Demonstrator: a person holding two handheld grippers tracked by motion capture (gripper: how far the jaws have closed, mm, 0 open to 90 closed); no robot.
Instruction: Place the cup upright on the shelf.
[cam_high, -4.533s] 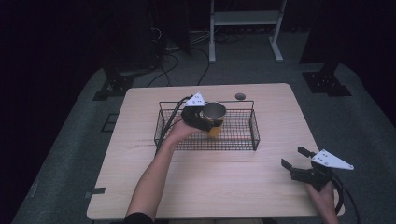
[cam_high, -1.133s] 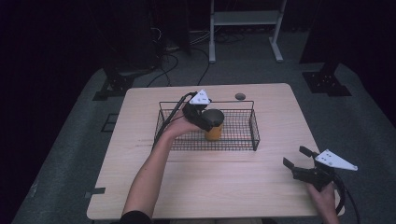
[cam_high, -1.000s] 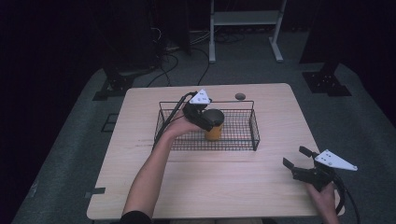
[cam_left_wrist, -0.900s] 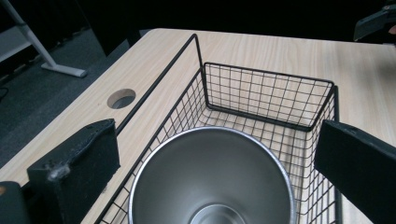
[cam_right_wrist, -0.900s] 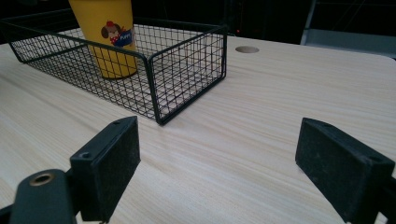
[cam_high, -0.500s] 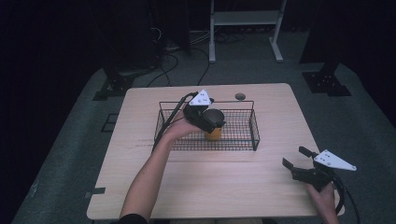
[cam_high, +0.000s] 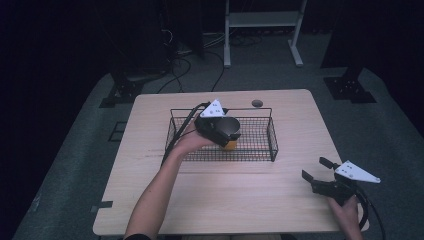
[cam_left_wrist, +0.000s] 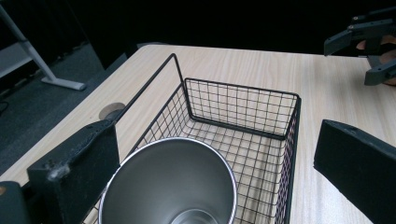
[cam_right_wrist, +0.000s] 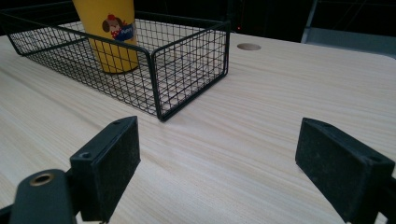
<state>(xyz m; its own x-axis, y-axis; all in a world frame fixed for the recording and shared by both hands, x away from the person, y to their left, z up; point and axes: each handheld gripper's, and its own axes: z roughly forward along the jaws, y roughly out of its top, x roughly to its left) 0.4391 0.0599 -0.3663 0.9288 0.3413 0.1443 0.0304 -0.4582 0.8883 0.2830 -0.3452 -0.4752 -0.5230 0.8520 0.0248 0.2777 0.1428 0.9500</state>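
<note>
While the left gripper (cam_left_wrist: 210, 172) spreads wide around the cup (cam_left_wrist: 170, 184) in the basket (cam_left_wrist: 243, 109), the right gripper (cam_right_wrist: 233, 168) gapes apart

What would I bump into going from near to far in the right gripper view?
The right gripper → the wire basket → the yellow cup standing in it → the round hole in the table.

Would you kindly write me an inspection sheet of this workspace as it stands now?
Surface: light wooden table, bare in front.
Job's things: yellow cup with steel interior, upright in black wire basket.
Clutter: nothing seen.
Tools: left tool open, jaws on either side of the cup's rim; right tool open, over the table's near right corner.
Cables: one trails from each tool; more on the floor behind.
Surroundings: dark room, stand legs.
</note>
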